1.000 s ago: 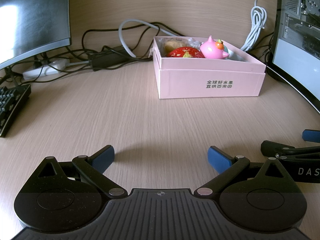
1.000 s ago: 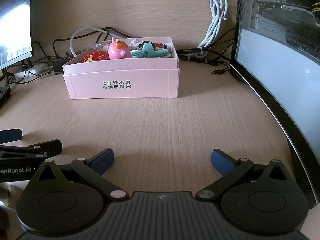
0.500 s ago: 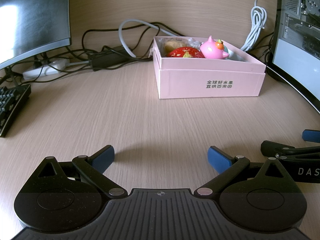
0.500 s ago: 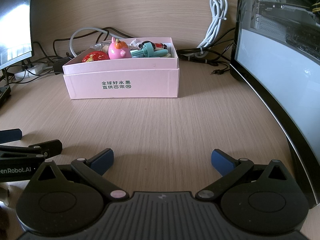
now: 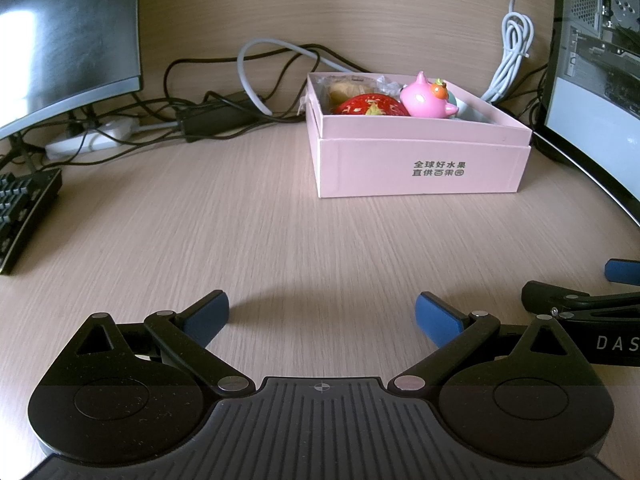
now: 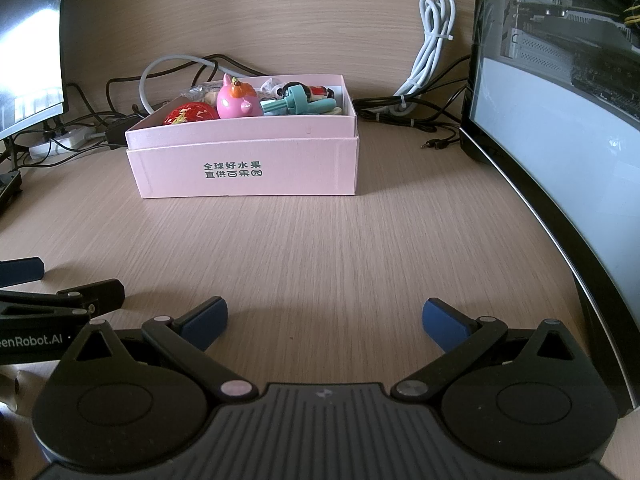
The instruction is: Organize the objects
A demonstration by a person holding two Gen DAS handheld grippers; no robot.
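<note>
Both claws, left claw and right claw, released above wooden desk between monitors

Each hand-held gripper, the left hand-held gripper and the right hand-held gripper, has black linkage arms with silver pivot pins, two round black discs flanking a ribbed dark grey centre plate, and blue fingertip pads. White lettering runs along their sides: "DAS" on the right one, "enRobot.AI" on the left.

The left gripper and the right gripper are held low at the bottom of their frames, side by side, jaws spread wide with nothing gripped between the blue pads.
</note>
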